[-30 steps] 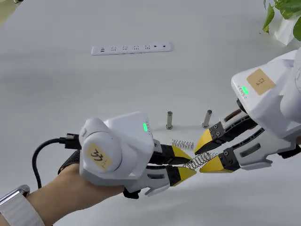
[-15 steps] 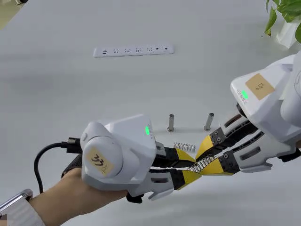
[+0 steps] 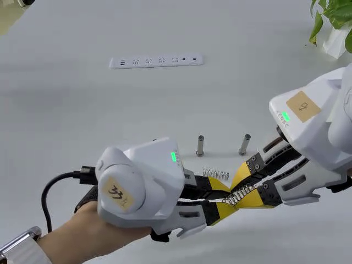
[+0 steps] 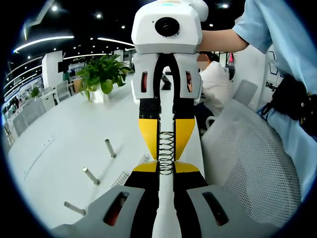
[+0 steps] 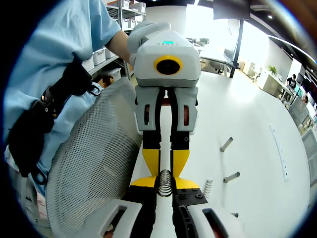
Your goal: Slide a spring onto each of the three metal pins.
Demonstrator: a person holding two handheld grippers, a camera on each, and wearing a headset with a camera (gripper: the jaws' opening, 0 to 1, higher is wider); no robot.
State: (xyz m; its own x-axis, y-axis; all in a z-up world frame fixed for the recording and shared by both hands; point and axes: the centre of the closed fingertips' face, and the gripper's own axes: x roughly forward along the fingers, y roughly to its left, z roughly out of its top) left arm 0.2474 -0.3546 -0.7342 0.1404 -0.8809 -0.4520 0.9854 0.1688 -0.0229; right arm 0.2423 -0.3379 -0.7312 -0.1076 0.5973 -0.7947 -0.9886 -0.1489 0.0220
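Note:
A small steel spring (image 3: 241, 192) hangs above the table between both grippers, which meet tip to tip. My left gripper (image 3: 226, 197) is shut on one end and my right gripper (image 3: 238, 189) on the other. In the left gripper view the spring (image 4: 166, 146) runs straight from my jaws into the opposite jaws. Two upright metal pins (image 3: 200, 146) (image 3: 244, 144) stand just beyond the tips. A third pin (image 4: 74, 208) is on the table beside them. A loose spring (image 3: 215, 174) lies on the table below the pins.
A white power strip (image 3: 155, 61) lies far back on the white table (image 3: 82, 121). A potted plant (image 3: 330, 16) stands at the back right corner. A black cable (image 3: 52, 190) trails from the left gripper. A mesh chair back (image 5: 89, 163) is near the person's body.
The two grippers have drawn closer together, so their yellow tips now cross over the spring. The pins and the loose spring have not moved.

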